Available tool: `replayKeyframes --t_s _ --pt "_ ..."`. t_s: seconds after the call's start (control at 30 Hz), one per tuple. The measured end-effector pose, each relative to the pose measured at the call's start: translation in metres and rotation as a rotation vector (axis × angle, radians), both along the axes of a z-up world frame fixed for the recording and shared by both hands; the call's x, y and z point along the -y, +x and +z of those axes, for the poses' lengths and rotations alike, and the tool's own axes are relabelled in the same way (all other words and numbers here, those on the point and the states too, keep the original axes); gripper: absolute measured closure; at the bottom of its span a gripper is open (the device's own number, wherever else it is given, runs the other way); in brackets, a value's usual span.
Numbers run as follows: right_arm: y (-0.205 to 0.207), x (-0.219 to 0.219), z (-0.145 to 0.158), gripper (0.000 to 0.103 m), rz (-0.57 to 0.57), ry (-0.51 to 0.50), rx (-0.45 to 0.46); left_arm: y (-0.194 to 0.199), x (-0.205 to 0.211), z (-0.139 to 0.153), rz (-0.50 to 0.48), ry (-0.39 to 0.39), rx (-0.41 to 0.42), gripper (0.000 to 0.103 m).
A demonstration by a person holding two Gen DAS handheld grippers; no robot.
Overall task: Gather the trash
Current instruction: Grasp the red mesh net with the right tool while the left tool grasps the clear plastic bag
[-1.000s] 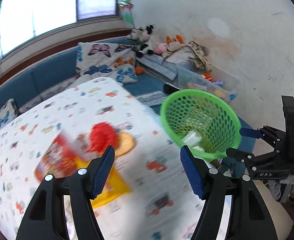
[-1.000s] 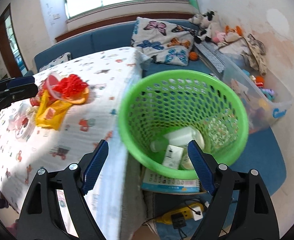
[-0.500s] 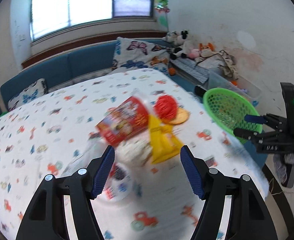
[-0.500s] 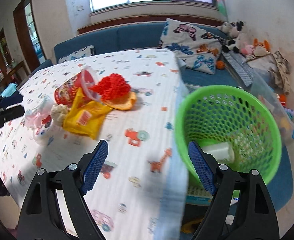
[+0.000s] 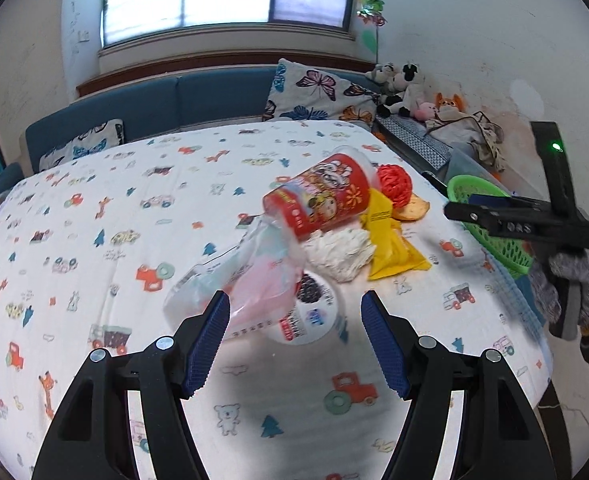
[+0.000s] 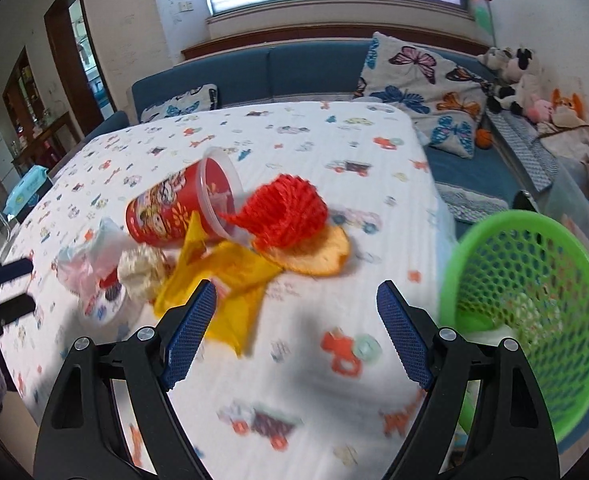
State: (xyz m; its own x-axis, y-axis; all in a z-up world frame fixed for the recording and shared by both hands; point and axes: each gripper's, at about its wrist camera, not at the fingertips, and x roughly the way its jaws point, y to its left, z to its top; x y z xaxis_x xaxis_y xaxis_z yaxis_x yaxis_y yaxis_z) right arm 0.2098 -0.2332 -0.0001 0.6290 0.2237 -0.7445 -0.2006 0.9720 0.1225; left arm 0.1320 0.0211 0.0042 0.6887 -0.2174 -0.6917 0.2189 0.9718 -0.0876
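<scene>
**Hovering over a loose, slippery heap with both sets of fingers spread**

Hanging over the patterned cloth of the table (image 5: pixel 94 220), the left gripper (image 5: pixel 294 336) is standing with its fingers released and nothing between them, and the right gripper (image 6: pixel 294 332) is gaping just as empty.

The trash is lying in one tangled cluster on the table:
- a red printed cup (image 5: pixel 320 200), smooth and round, tipped on its side
- a thin, crinkled clear plastic bag (image 5: pixel 250 280)
- a crumpled white tissue (image 5: pixel 340 254)
- a glossy yellow wrapper (image 5: pixel 390 248)
- a red foam net (image 6: pixel 284 210), springy and ribbed, resting on an orange peel (image 6: pixel 314 252)
- a white round lid (image 5: pixel 308 312) half under the bag

The green mesh basket (image 6: pixel 534 312) is waiting beside the table's edge.

Risks, as I judge them:
- The film bag is likely sliding out of a shallow pinch.
- The cup is liable to be rolling away if nudged.
- A pinch set too low is probably catching the soft cloth too.
- Overlapping pieces are probably dragging neighbours off the edge.
</scene>
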Motion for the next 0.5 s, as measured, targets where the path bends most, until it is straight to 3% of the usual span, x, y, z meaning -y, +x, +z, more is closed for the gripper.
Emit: replayKeyframes --t_s 0.5 --pt "0.069 -0.016 -0.020 0.024 0.024 0.005 -0.042 0.009 -0.035 -0.005 0.052 -0.032 -0.022 0.037"
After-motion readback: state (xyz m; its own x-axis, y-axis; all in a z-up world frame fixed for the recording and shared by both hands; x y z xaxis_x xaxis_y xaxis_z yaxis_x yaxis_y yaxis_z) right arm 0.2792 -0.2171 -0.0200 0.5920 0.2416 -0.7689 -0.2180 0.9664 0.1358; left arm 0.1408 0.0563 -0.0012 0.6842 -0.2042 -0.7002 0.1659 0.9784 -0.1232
